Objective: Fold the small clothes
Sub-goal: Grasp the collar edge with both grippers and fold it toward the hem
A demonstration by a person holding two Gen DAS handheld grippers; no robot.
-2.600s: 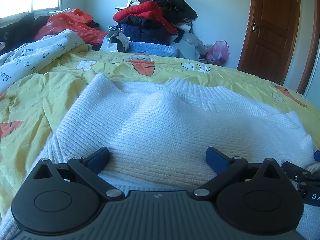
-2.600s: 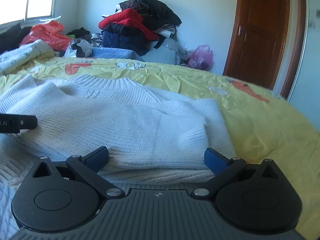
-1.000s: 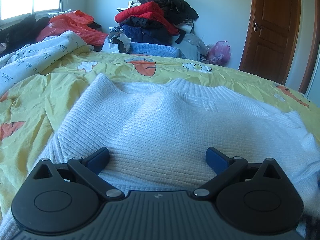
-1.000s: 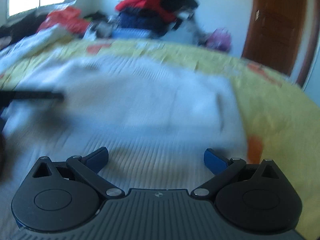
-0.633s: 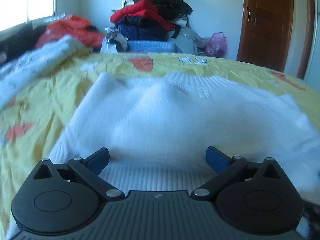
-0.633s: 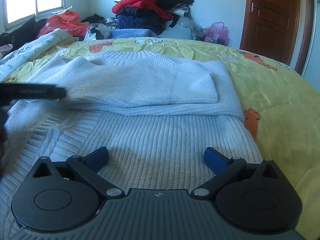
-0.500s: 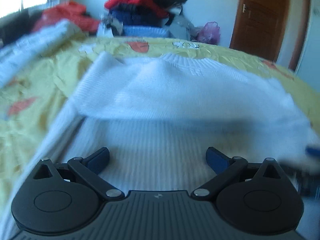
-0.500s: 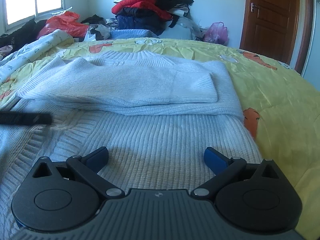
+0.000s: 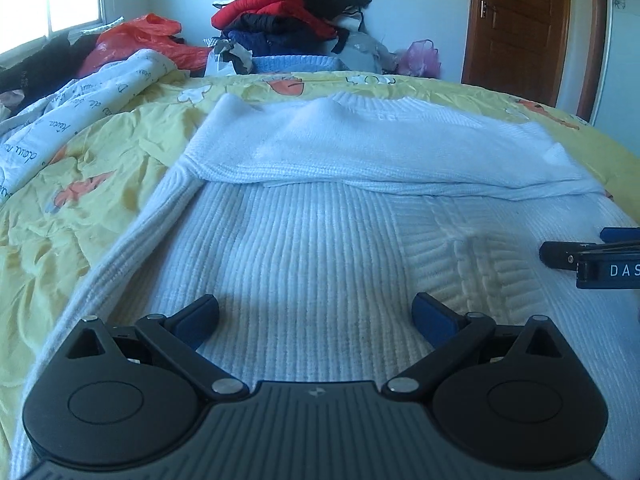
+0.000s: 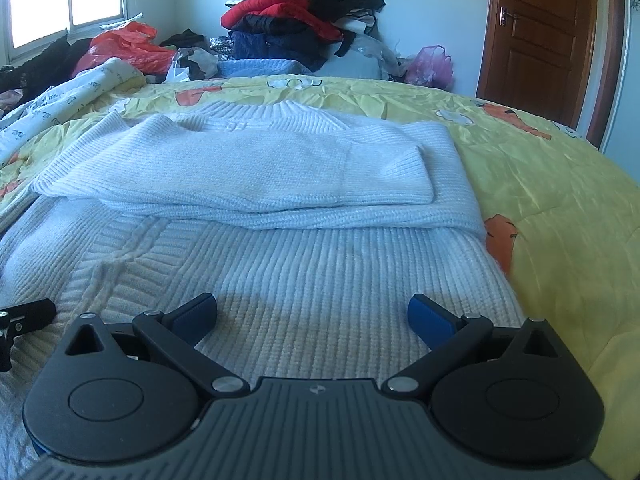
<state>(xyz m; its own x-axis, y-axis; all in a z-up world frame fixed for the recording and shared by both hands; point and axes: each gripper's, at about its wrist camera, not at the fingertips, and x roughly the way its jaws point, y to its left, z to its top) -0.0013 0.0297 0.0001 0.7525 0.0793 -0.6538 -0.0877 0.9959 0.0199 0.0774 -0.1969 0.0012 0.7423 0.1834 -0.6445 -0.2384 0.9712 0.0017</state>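
A white ribbed knit sweater (image 9: 320, 232) lies flat on the yellow bed sheet (image 9: 80, 168), collar at the far end. Both sleeves (image 10: 260, 172) are folded across the chest, forming a band over the body. My left gripper (image 9: 316, 314) is open and empty, low over the sweater's lower left part. My right gripper (image 10: 312, 314) is open and empty, low over the sweater's lower right part (image 10: 320, 272). The right gripper's side shows at the right edge of the left wrist view (image 9: 592, 256); the left gripper's tip shows at the left edge of the right wrist view (image 10: 24, 314).
A white printed quilt (image 9: 60, 108) lies bunched on the bed's left side. A pile of red, black and blue clothes (image 9: 288, 20) and an orange bag (image 9: 148, 40) stand beyond the bed's far edge. A brown door (image 10: 552, 36) is at the back right.
Both grippers have pulled back from the folded sleeves toward the sweater's hem. More of the ribbed body shows in front of each. Both stay open and empty.
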